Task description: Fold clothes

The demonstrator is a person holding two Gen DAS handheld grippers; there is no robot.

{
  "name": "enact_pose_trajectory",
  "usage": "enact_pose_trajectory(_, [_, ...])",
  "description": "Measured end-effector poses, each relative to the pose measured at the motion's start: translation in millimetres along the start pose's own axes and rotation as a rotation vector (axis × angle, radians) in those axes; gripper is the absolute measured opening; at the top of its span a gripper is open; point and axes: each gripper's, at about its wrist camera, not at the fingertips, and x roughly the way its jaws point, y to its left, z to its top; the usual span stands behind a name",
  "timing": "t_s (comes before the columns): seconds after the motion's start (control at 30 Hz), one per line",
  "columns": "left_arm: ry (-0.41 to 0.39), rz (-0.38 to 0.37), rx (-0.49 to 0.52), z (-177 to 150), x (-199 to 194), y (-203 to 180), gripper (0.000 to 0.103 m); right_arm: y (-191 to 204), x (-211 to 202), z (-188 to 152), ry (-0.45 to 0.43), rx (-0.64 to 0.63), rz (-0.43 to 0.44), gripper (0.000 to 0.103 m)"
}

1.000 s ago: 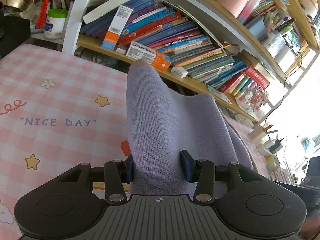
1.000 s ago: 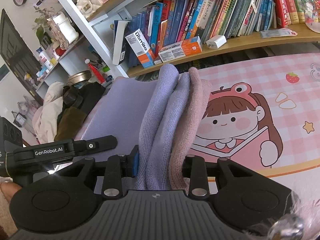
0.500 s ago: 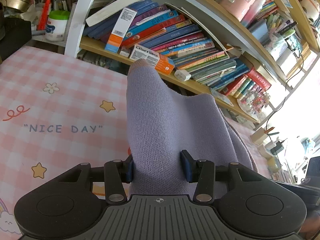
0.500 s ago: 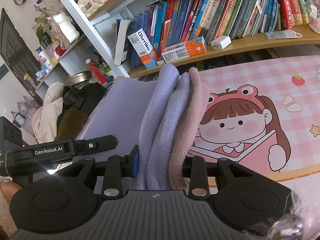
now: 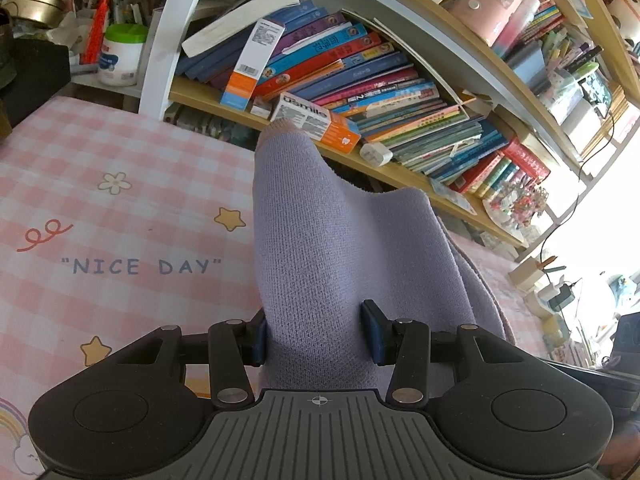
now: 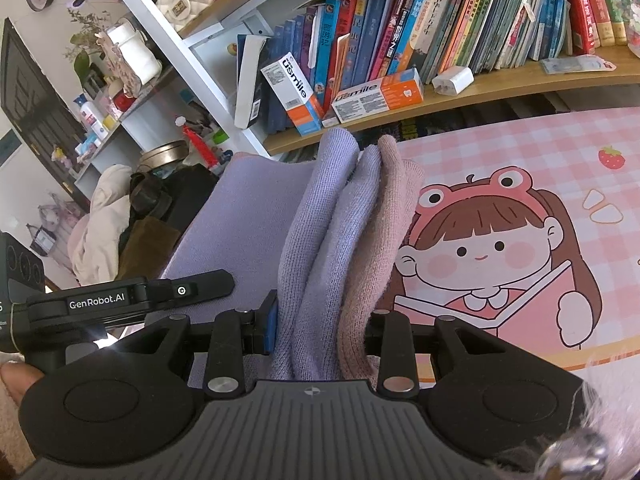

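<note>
Your left tongs (image 5: pixel 316 338) are clamped on a single broad fold of the lavender knit garment (image 5: pixel 332 248), blue pads (image 5: pixel 259 338) pressed into it on both sides. The cloth rises straight ahead of the tongs to a rounded peak, then falls away to their right. Only this view shows the "NICE DAY" lettering (image 5: pixel 140 266) on the pink checked table cover (image 5: pixel 120 184), to the left of the tongs and below the cloth.

Your right tongs (image 6: pixel 320 328) are closed on a thicker bunch: two lavender ridges and one pinkish one, standing upright between the pads. Only this view shows that pinkish layer (image 6: pixel 384 240), on the right side of the bunch, and a flat lavender panel spreading to the left of the tongs. The other gripper's black body marked GenRobot.AI (image 6: pixel 120 300) sits just left of the right tongs, level with them, a fingertip (image 6: pixel 16 380) at its near end. To the right of the tongs the cover carries a cartoon girl (image 6: pixel 492 256).

Both tongs point toward the bookshelf (image 6: pixel 460 96); whether the cloth touches the table, you cannot tell.
</note>
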Motion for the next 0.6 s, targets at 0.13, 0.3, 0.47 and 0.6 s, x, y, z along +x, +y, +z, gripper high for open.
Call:
enact_pose_trajectory(0.13, [-0.006,0.005,0.004,3.6,-0.5,2.6,0.044,1.3,1.9,1.2,0.0,-0.006,0.001,0.03])
enact_pose_trajectory(0.3, [-0.016,0.012,0.008,9.1,-1.0,6.8,0.044,5.7,8.7,7.9,-0.005,-0.018,0.011,0.03])
enact_pose_trajectory(0.47, [-0.033,0.023,0.007,22.2,-2.1,18.3,0.044,13.6,23.7,20.1,-0.005,-0.042,0.029,0.03])
enact_pose_trajectory(0.6, [-0.055,0.028,0.011,38.0,-3.9,31.4,0.044,23.0,40.2,33.3,-0.01,-0.063,0.044,0.03])
